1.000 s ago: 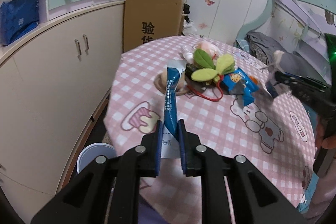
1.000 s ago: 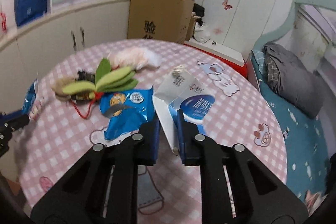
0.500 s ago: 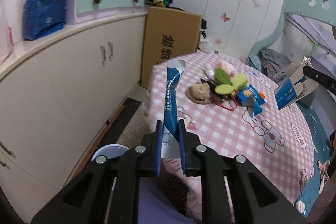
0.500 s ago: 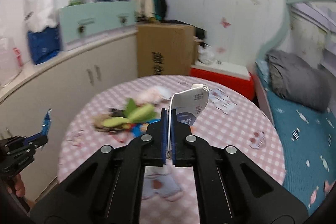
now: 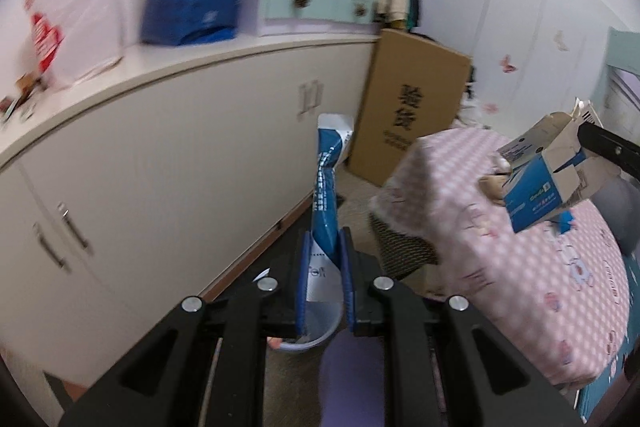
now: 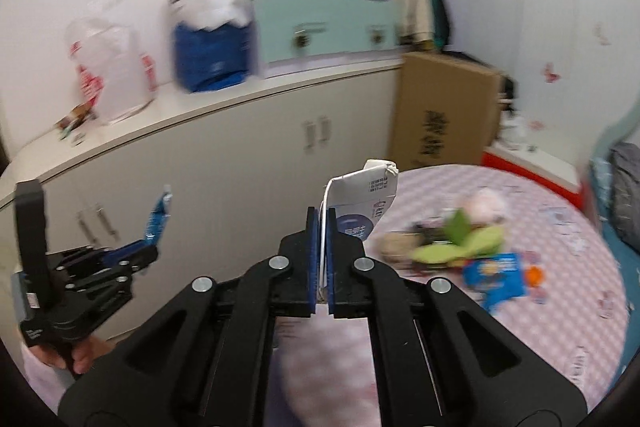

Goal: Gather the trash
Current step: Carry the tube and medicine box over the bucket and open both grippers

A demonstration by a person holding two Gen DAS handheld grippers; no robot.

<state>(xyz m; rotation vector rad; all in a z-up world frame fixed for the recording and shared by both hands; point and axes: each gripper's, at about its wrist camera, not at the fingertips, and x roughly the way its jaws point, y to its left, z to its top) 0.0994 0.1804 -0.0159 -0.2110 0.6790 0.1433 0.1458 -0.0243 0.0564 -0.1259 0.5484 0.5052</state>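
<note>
The left gripper clamps a blue wrapper; the right gripper pinches a flattened milk carton — both raised beside the pink checked table, cabinets alongside.

Tall cardboard box against wall beside cream cabinets. Blue bag and mint drawer unit on counter. Green plush toy on pink checked tablecloth.
</note>
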